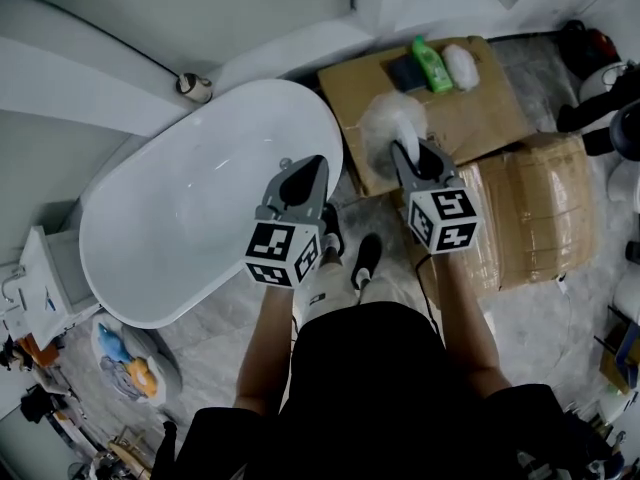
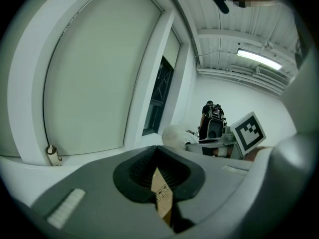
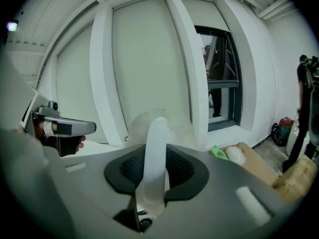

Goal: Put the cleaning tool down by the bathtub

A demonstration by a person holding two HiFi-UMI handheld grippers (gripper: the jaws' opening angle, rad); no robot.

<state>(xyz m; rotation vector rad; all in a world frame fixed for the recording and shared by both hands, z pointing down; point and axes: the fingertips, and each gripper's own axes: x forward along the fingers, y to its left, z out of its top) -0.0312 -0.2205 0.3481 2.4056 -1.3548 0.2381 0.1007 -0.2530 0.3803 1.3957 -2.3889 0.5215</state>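
Observation:
The cleaning tool point(image 1: 392, 123) is a fluffy white brush on a white handle point(image 3: 155, 153). My right gripper point(image 1: 408, 153) is shut on that handle and holds the brush head-up over the flat cardboard, just right of the bathtub point(image 1: 130, 178). The tub is white, oval and has nothing in it. My left gripper point(image 1: 303, 173) hovers at the tub's right rim with its jaws shut and nothing between them. In the left gripper view the jaws point(image 2: 160, 183) meet, and the brush head point(image 2: 174, 133) shows beyond them.
A flat cardboard sheet point(image 1: 470, 118) lies right of the tub with a green bottle point(image 1: 431, 63), a dark sponge point(image 1: 405, 71) and a white puff point(image 1: 461, 65) on it. A wrapped box point(image 1: 530, 208) sits nearer. The person's shoes point(image 1: 366, 258) stand by the tub.

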